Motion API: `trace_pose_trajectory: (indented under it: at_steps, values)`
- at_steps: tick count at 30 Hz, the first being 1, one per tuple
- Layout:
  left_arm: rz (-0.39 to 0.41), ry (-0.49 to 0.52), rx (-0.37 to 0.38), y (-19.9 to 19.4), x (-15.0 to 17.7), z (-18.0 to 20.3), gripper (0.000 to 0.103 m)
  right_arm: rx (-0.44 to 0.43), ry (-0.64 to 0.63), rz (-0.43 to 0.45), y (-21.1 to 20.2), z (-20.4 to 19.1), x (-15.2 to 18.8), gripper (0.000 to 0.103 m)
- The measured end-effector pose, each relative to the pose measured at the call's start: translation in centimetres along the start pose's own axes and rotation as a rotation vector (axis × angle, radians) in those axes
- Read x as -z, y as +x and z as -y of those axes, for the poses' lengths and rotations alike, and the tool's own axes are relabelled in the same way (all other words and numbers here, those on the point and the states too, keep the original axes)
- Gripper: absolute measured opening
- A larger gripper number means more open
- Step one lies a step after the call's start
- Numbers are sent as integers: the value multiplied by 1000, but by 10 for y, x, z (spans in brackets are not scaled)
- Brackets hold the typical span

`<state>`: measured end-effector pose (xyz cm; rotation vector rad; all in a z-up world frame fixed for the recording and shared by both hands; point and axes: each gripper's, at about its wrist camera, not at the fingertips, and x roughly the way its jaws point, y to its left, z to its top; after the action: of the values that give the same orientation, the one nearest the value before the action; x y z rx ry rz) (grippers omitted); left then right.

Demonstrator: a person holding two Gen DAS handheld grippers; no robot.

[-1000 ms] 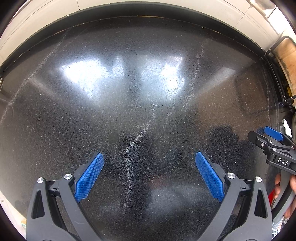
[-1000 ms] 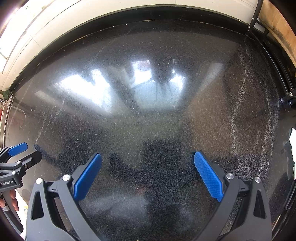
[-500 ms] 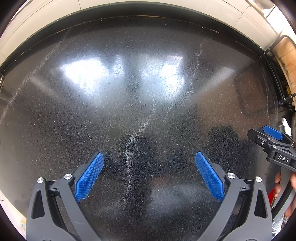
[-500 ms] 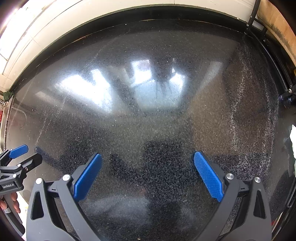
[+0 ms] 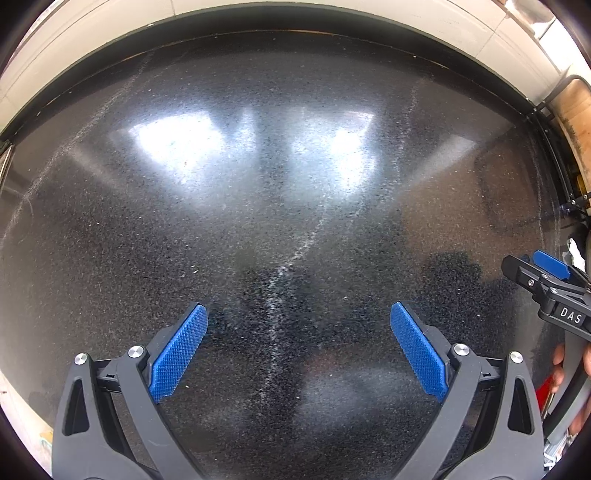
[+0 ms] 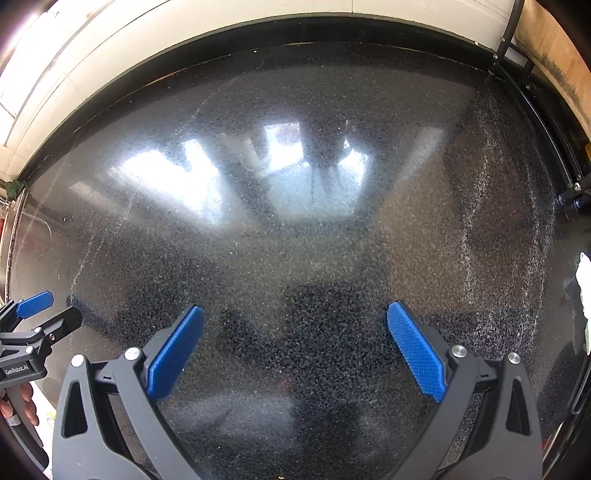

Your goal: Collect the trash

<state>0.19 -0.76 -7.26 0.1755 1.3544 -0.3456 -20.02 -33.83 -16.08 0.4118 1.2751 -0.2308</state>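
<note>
Both grippers hover over a glossy black speckled countertop point(image 5: 295, 206). My left gripper point(image 5: 299, 325) is open and empty, blue pads wide apart. My right gripper point(image 6: 295, 325) is open and empty too. The right gripper also shows at the right edge of the left wrist view point(image 5: 543, 273), and the left gripper at the left edge of the right wrist view point(image 6: 40, 314). A crumpled white piece of trash point(image 6: 584, 284) lies at the far right edge of the counter; a bit of it shows in the left wrist view point(image 5: 576, 251).
A white tiled wall point(image 6: 258, 33) runs behind the counter. A black metal rack frame point(image 6: 517, 74) and a wooden board point(image 6: 557, 55) stand at the back right. A sink edge point(image 6: 11, 229) shows at the far left.
Both grippers stay open and nearly still; the view has drifted only slightly.
</note>
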Motion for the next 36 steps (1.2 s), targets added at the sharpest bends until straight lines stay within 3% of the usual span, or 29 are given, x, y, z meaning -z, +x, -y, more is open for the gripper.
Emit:
trace_pose_trajectory:
  at_steps: [9,18,36]
  values:
    - [5,5,-38,-5,3,-12,96,10,-2,3,0,-6,0,96]
    - [-14,33,-69,0,0,0,96,17,-2,-4,0,-8,6,96]
    - [-8,20,-75,1,-5,7,96,31,0,4,-1,3,9,96]
